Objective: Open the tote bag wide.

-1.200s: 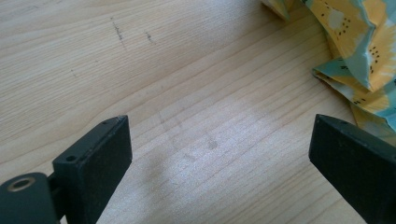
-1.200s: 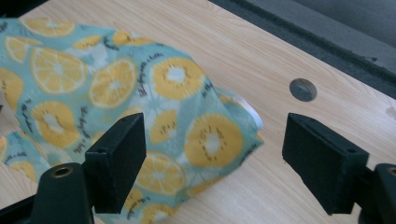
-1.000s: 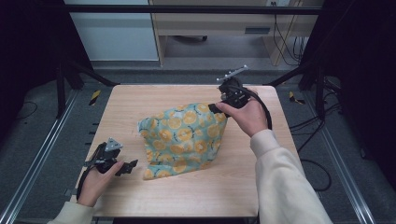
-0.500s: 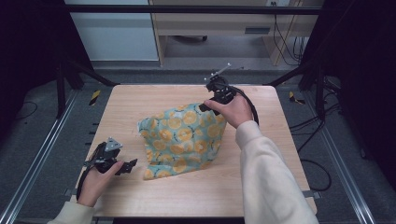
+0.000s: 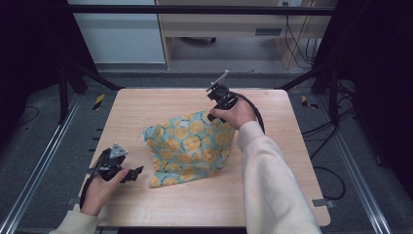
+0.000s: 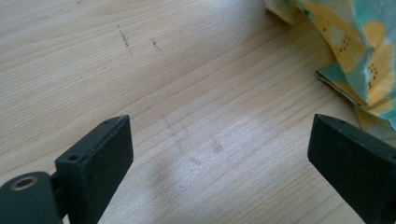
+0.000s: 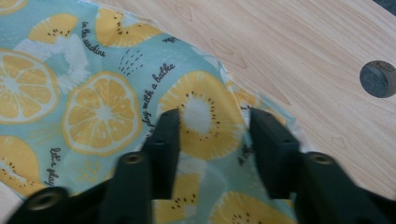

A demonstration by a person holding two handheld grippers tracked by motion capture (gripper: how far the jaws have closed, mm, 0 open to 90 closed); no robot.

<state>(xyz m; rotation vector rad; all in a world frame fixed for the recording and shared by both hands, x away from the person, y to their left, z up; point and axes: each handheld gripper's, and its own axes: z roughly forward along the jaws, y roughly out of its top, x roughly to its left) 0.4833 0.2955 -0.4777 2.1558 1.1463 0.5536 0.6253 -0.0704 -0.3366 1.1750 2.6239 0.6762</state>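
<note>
**A:** Start with the largest element. What carries the scene?

**B:** A pale wooden table (image 5: pixel 146 112), straight-grained and smooth, with rounded corners and a small round hole near its far right edge. It stands within a dark metal frame.

**A:** And on it?

**B:** A printed cloth (image 5: pixel 187 148), teal with yellow citrus slices and small black lettering. It lies crumpled near the middle of the table, bunched into loose folds with a hemmed edge showing at its near left side.

**A:** How is it likely to handle?

**B:** Judging by the folds, it is thin, light and limp. It should drape and slide rather than hold a shape, so a lifted point will trail the rest behind it. A hemmed edge or corner probably gives the surest hold; a pinch in the middle would only gather a tuft.

**A:** The right gripper (image 5: pixel 217 105)?

**B:** It sits at the cloth's far right corner. In the right gripper view its jaws stand partly apart, straddling a fold of cloth (image 7: pixel 205 116) without yet squeezing it.

**A:** The left gripper (image 5: pixel 127 173)?

**B:** It rests low over bare wood just beside the cloth's near left edge (image 6: pixel 355 60), jaws spread wide and holding nothing.
</note>
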